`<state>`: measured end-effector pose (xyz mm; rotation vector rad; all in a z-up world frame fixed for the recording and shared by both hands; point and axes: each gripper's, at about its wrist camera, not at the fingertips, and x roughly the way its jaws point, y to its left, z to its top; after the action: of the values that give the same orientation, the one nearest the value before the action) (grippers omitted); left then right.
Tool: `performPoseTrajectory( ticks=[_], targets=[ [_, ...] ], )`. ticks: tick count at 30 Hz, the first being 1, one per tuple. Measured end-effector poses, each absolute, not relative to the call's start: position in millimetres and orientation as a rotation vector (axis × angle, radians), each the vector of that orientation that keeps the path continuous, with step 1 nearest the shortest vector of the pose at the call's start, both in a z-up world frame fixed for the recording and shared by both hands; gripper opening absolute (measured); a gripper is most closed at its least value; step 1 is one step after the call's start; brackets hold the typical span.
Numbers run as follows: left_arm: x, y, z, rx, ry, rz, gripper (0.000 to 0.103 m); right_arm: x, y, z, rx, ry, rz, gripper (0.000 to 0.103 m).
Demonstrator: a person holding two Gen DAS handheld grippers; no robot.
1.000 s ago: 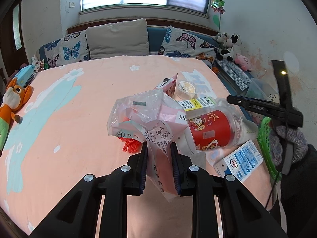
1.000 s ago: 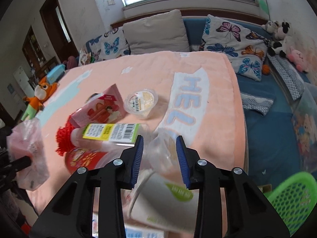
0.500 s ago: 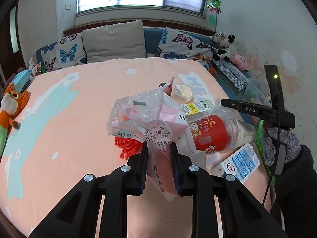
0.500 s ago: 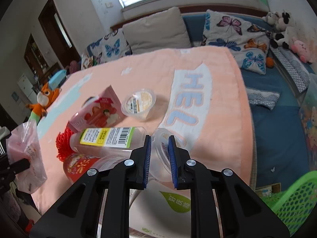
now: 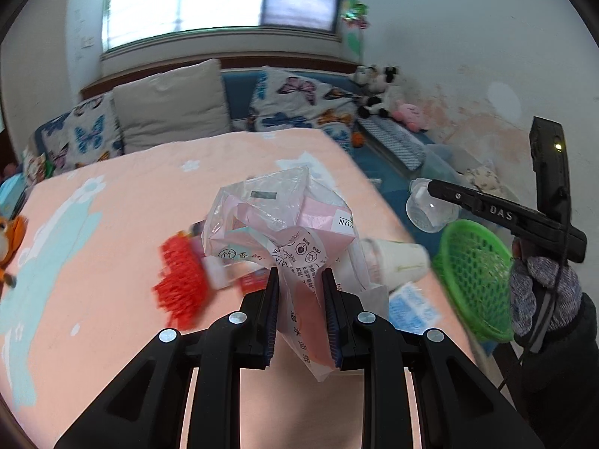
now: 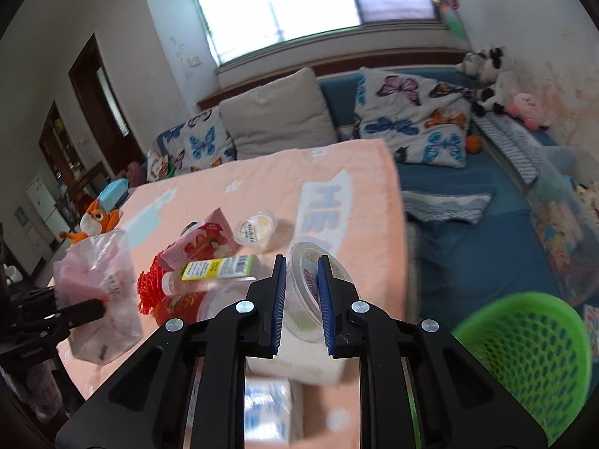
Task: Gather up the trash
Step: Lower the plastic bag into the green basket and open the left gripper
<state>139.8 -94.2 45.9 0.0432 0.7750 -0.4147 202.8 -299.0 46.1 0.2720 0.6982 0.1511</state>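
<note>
My left gripper (image 5: 300,292) is shut on a crumpled clear plastic bag (image 5: 277,224) stuffed with pink wrappers, held above the peach blanket. In the right wrist view that bag (image 6: 99,292) shows at the left. My right gripper (image 6: 302,280) is shut on a clear plastic cup (image 6: 310,280), lifted off the bed; the same cup (image 5: 428,207) hangs at the right of the left wrist view, above the green mesh basket (image 5: 473,273). On the blanket lie a red fringed thing (image 6: 149,286), a pink carton (image 6: 204,241), a labelled bottle (image 6: 217,269) and a small pudding cup (image 6: 256,228).
The green basket (image 6: 524,359) stands off the bed's right edge. A white carton (image 6: 295,359) and a blue-white packet (image 6: 267,411) lie near the front edge. Pillows (image 6: 277,119) and plush toys (image 6: 486,75) line the back; an orange toy (image 6: 95,220) sits left.
My right gripper closed on the clear cup and lifted it up and to the right, toward the green basket. My left gripper drifted with the bag, still holding it.
</note>
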Motion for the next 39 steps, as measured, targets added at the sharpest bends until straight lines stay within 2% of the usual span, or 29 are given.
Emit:
performPoseTrajectory(
  ticks=[5, 21, 39],
  targets=[
    [135.1, -136.9, 51.0, 0.084, 0.769, -0.524, 0.022, 157.6, -324.4, 48.4, 0.276, 0.693, 0.063, 0.018],
    [111.3, -282.0, 35.4, 0.231, 0.801, -0.788, 0.022, 69.7, -409.4, 0.4, 0.381, 0.760, -0.183, 0.020],
    [111.7, -347.0, -2.0, 0.336, 0.862, -0.858, 0.024, 32.0, -437.6, 0.7, 0.447, 0.731, -0.254, 0.023]
  ],
)
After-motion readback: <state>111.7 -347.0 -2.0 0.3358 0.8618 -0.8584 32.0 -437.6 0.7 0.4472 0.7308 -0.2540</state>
